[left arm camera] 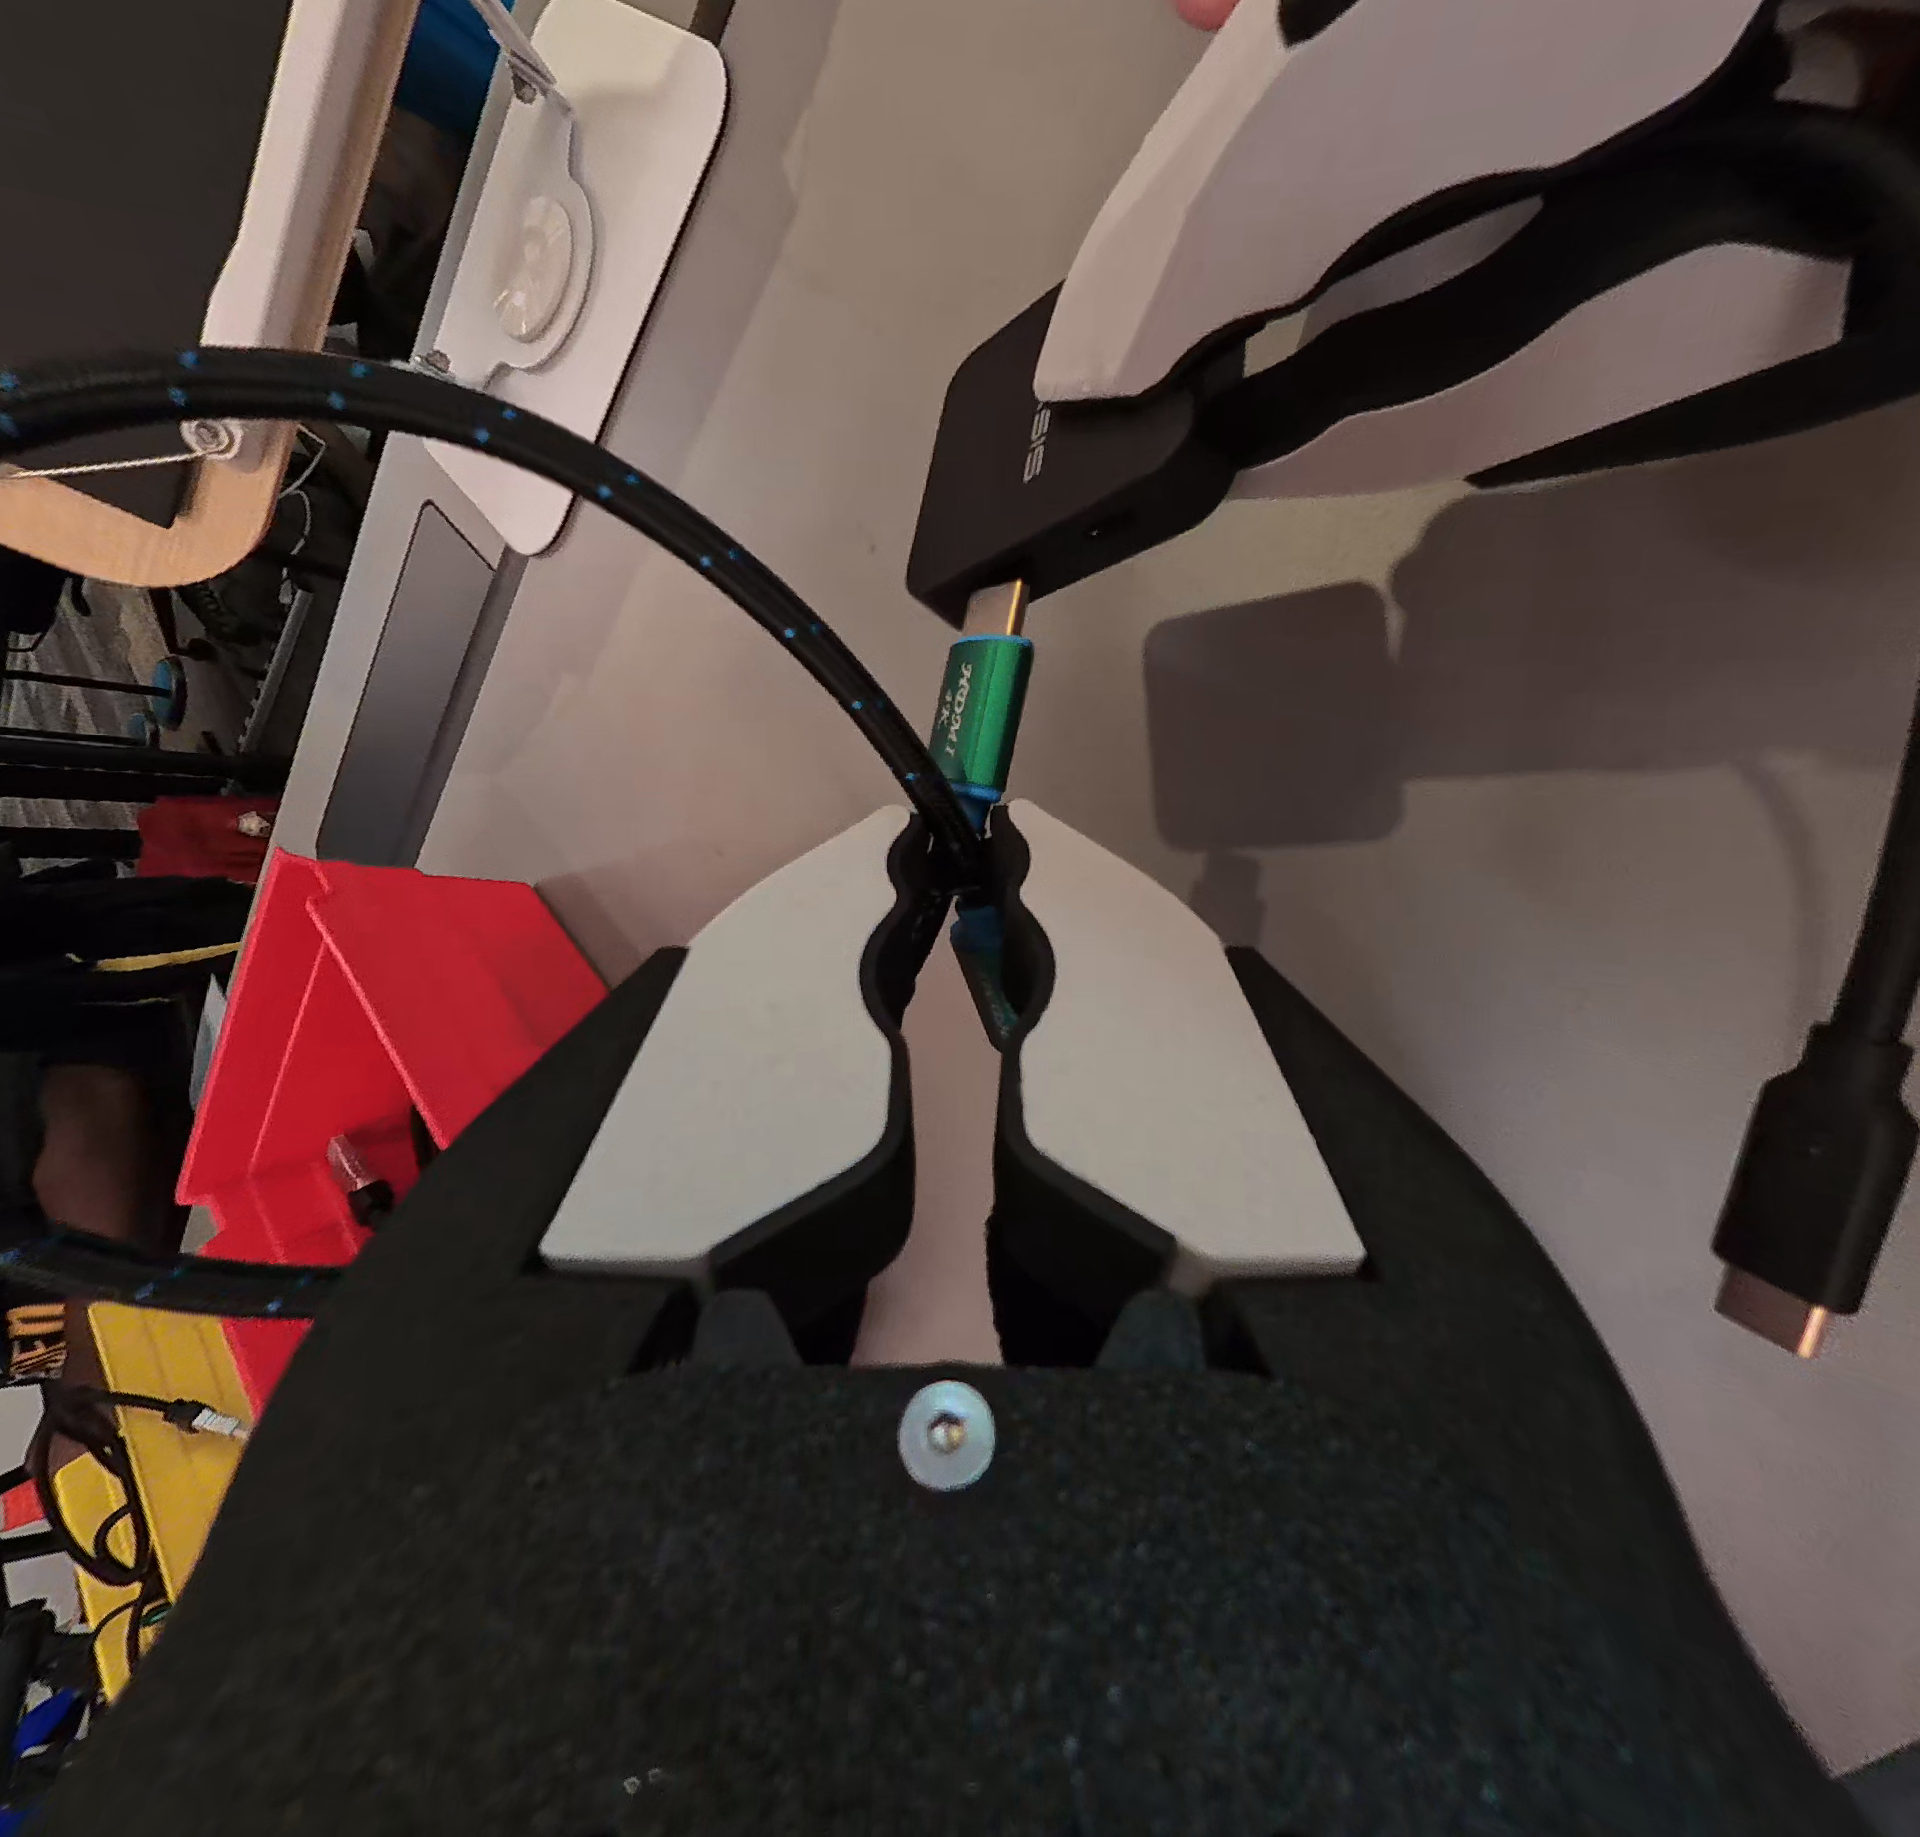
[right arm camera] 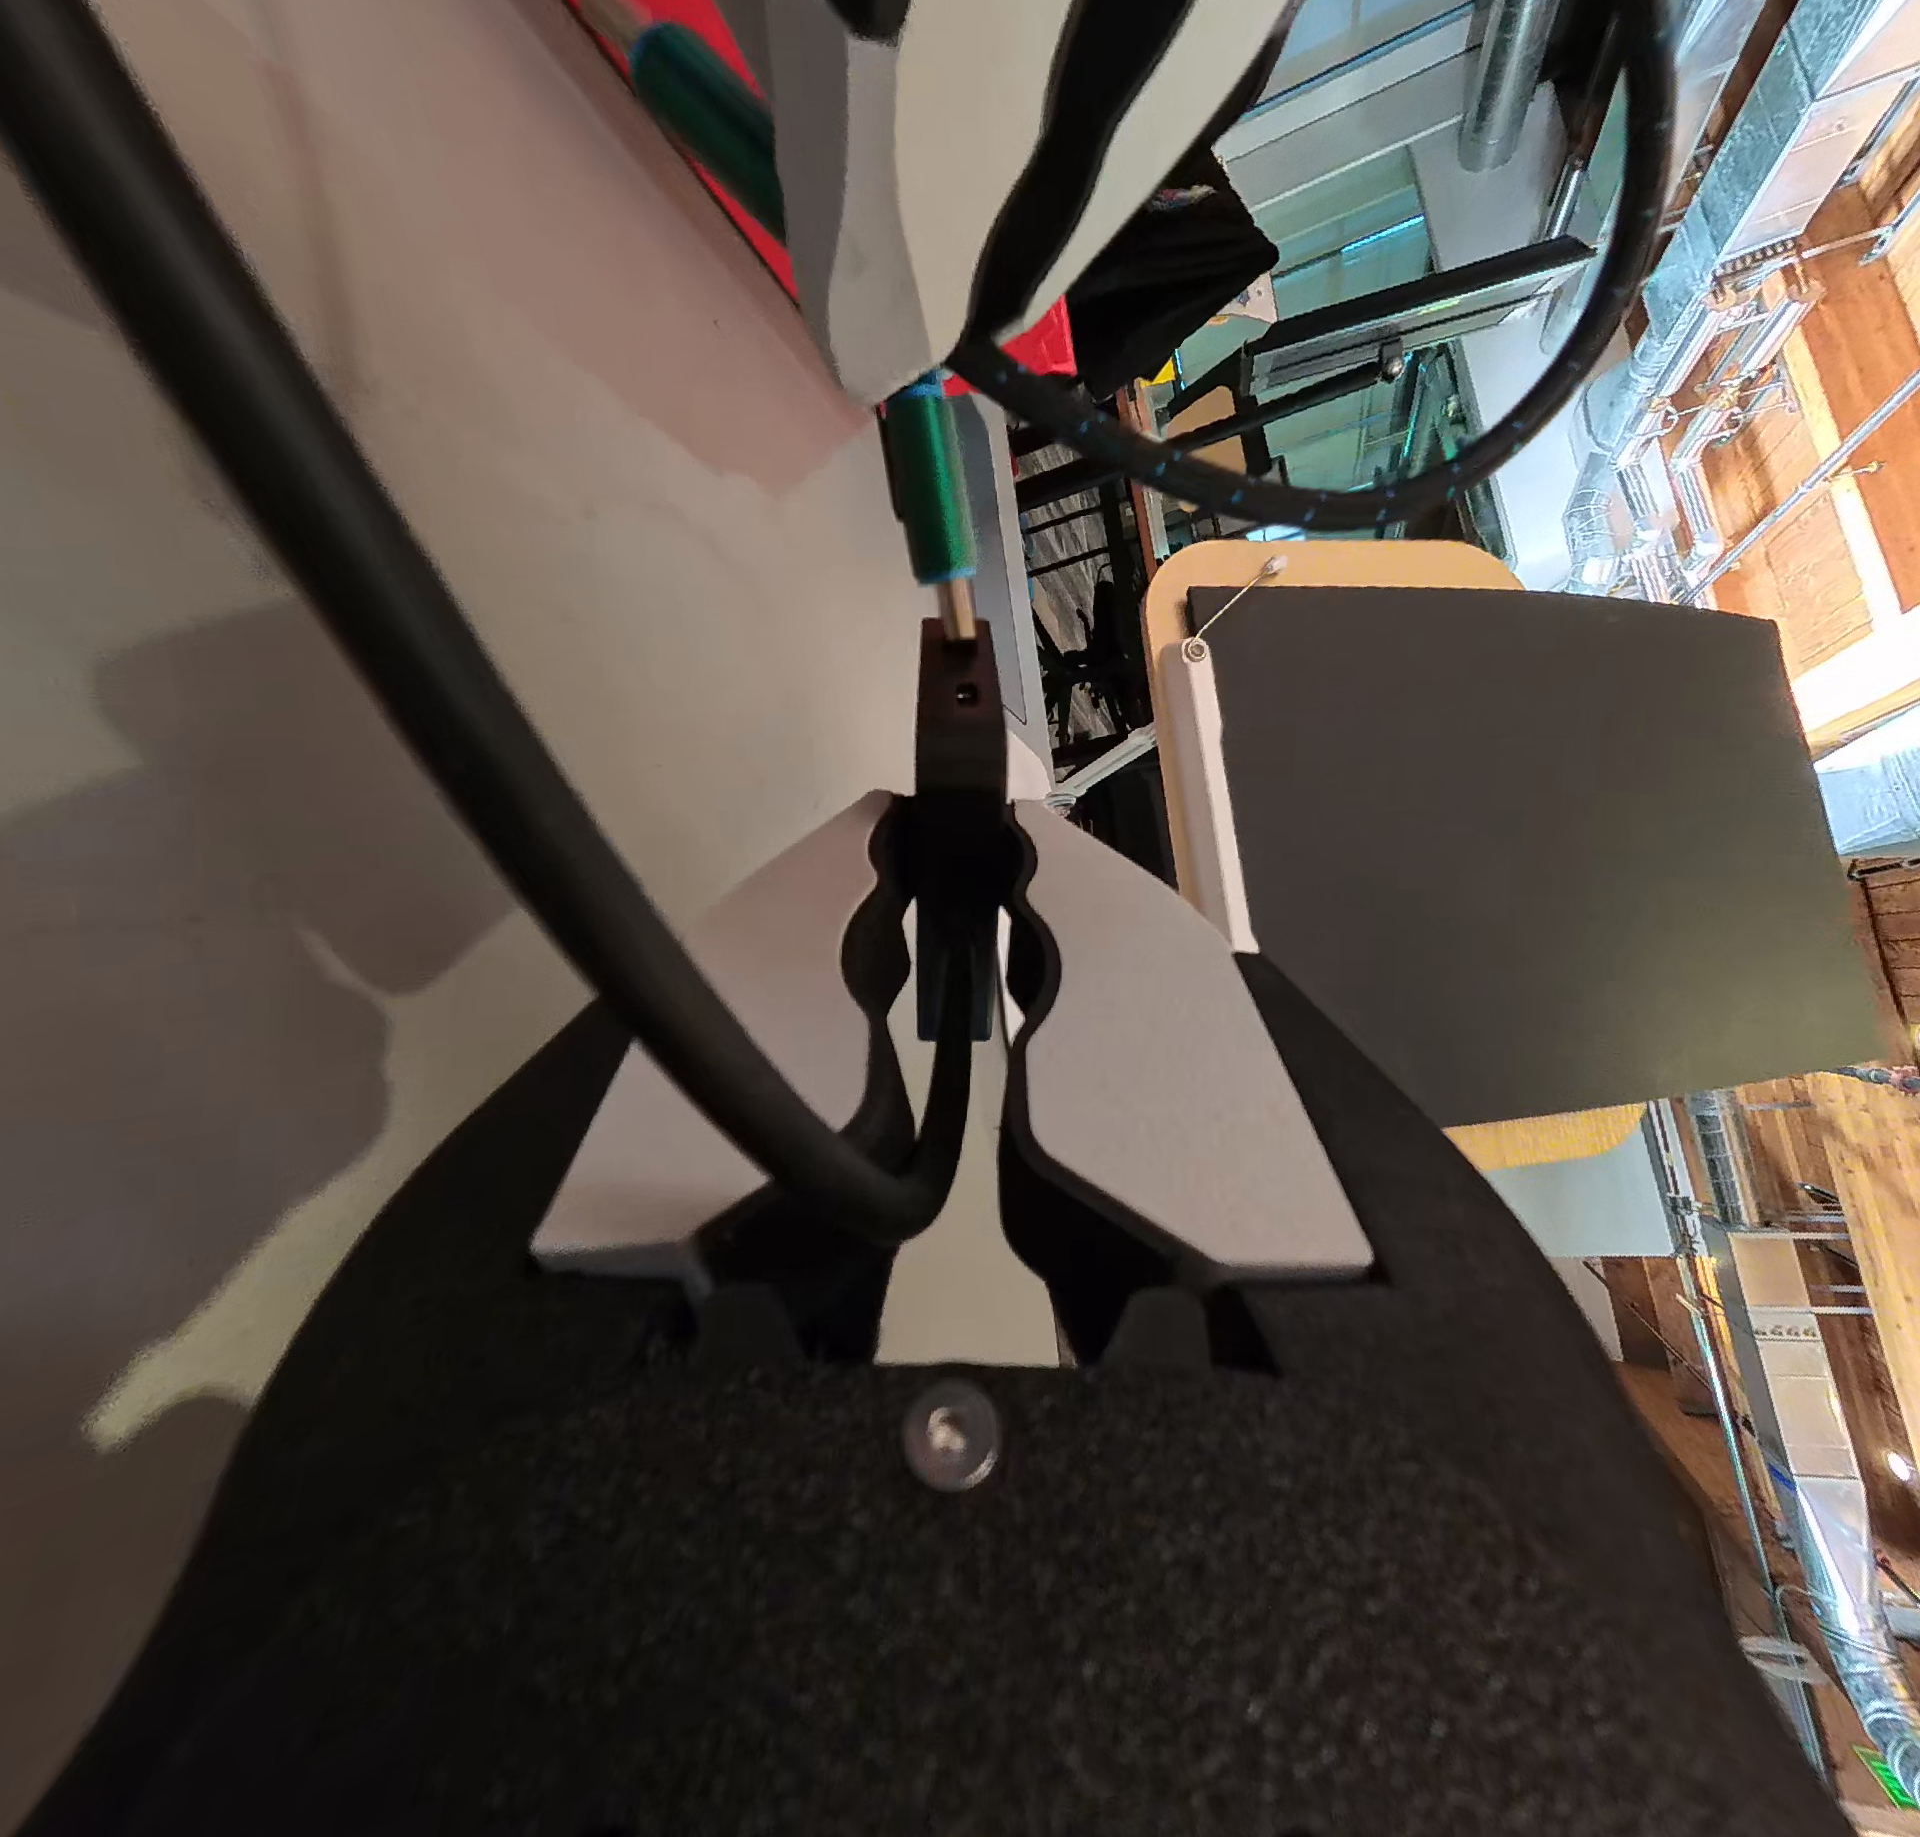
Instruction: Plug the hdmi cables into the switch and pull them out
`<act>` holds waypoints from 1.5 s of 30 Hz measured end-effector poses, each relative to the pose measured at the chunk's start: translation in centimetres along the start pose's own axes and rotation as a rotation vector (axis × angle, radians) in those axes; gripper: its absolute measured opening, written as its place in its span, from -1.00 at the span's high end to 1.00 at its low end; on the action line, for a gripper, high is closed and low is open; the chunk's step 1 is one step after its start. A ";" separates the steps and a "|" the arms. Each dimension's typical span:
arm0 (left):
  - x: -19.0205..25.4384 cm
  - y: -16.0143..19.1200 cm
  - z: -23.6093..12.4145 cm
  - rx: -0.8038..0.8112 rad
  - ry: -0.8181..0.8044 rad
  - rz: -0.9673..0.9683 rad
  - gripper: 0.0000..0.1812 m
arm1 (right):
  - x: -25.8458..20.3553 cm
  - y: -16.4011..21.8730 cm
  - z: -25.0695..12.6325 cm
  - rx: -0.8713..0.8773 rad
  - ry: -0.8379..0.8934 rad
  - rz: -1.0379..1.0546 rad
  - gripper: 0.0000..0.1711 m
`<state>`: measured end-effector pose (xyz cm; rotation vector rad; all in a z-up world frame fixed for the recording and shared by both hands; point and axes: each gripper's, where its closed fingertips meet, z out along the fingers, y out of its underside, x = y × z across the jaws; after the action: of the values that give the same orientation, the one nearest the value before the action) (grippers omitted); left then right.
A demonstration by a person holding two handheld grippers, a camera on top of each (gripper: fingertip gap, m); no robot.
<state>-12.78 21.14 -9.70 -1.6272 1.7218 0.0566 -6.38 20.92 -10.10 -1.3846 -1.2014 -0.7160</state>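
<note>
White tabletop (left arm camera: 1351, 644), red bin (left arm camera: 343, 1039), ceiling ducts (right arm camera: 1766, 281)

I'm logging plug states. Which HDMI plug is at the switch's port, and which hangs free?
The green plug, on the braided cable pinched by the left tool, has its metal tip in the switch. The black plug hangs free, unconnected.
</note>
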 end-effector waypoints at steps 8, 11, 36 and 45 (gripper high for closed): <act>0.1 -0.2 0.5 -0.021 -0.007 -0.001 0.88 | -0.2 0.2 0.2 -0.024 -0.004 -0.021 0.83; 0.0 -0.5 0.4 0.000 -0.022 -0.010 0.88 | 0.0 0.4 0.2 -0.033 -0.007 -0.007 0.83; -1.4 1.4 -0.5 -0.054 -0.074 -0.003 0.89 | 0.5 -1.0 -0.3 0.055 0.004 0.001 0.83; -0.9 0.8 0.2 -0.046 -0.061 0.024 0.89 | -0.1 -1.1 0.0 0.033 0.002 -0.033 0.83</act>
<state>-13.45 22.14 -9.70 -1.6216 1.7049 0.1571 -7.41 20.74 -9.78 -1.3387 -1.2318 -0.7178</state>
